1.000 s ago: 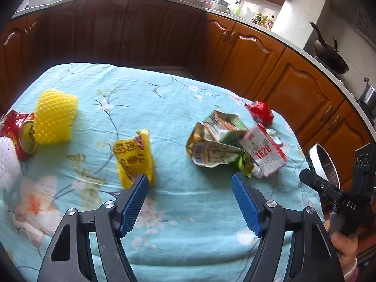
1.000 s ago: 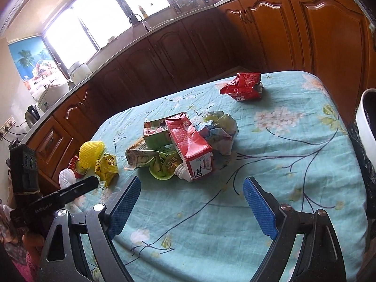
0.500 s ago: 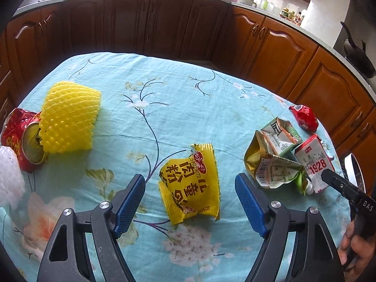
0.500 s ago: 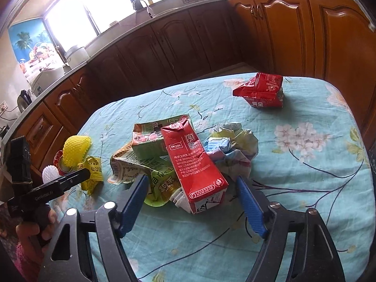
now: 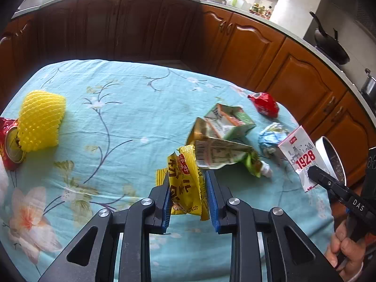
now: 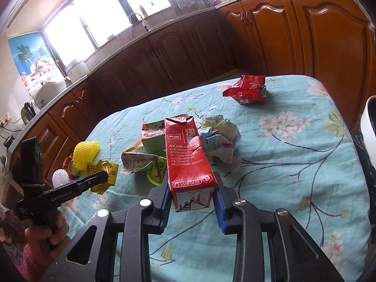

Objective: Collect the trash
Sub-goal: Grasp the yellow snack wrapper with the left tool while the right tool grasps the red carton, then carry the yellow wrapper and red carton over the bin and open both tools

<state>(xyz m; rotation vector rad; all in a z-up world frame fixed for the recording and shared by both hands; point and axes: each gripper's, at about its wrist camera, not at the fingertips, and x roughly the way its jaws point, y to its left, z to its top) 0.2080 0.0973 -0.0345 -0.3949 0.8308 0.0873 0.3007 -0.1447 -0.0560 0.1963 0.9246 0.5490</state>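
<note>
The left gripper point(image 5: 186, 185) is closing its jaws on a yellow snack wrapper point(image 5: 185, 183), which stands crumpled between the blue pads point(image 5: 212, 202) with both pads against its sides. Just ahead of it and to its right lies a flattened green carton point(image 5: 225, 127) on top of a crushed foil pouch point(image 5: 218, 151). Farther right is a ball of crumpled paper point(image 5: 270, 136), and beyond that a small red packet point(image 5: 264, 104). Well off to this gripper's left sit a yellow foam fruit net point(image 5: 40, 119) and, touching it, a red can point(image 5: 9, 145) on its side.

The right gripper point(image 6: 191, 192) is also closing, its jaws on either side of the near end of a red milk carton point(image 6: 185, 155), which points away from it along the fingers; the pads point(image 6: 219, 208) press the carton's white base. Just left of the carton is the green carton point(image 6: 152, 138) and the pouch point(image 6: 138, 162); just right, the paper ball point(image 6: 221, 138). The red packet point(image 6: 246, 89) lies well ahead and to the right. A white bin point(image 6: 369, 127) stands at the far right, beside the table's edge.

All this rests on a table with a light blue floral cloth point(image 5: 131, 108). A hand point(image 6: 44, 232) grips the left tool's handle in the right view.
</note>
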